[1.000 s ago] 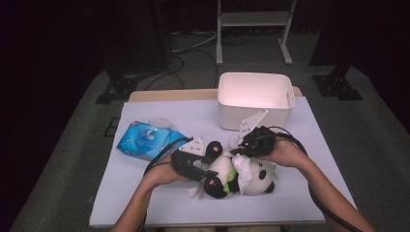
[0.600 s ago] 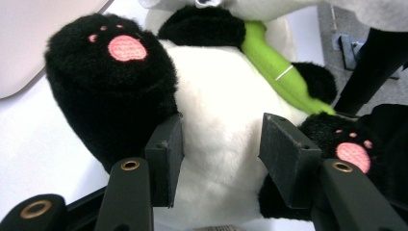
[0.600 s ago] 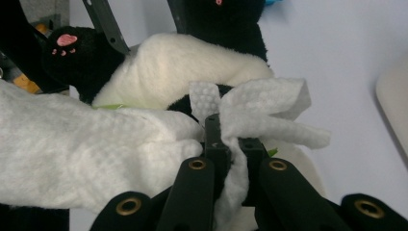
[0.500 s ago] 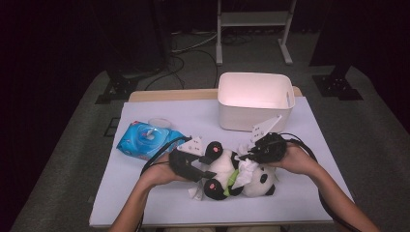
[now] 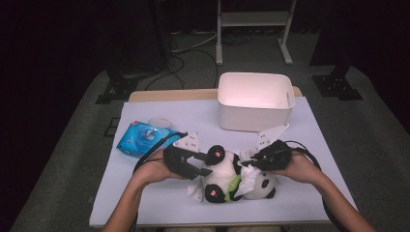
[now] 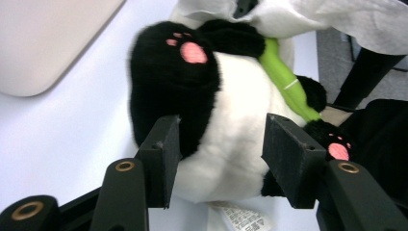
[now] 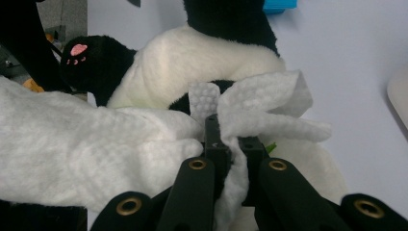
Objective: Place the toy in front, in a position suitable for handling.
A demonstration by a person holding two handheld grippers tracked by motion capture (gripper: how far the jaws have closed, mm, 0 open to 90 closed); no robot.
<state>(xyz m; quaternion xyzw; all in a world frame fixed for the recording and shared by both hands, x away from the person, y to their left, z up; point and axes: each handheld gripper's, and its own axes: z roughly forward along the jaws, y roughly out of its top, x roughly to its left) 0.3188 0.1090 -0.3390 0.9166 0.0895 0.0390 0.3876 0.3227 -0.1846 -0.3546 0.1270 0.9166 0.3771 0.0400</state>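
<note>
White bin (image 5: 254, 104) apparently empty, left claw (image 6: 219, 154) spread around panda (image 5: 232, 176), right claw (image 7: 230, 139) pinching wipe (image 7: 72, 144)

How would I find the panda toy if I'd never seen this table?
Start at the big white bin at the far side of the table, then look toward the near edge, between the person's two hands. There lies the plush panda, with a white wipe draped on it. Unlike the flat blue wipes packet nearby, it's furry, black and white, with pink paw pads and a green strip.
</note>
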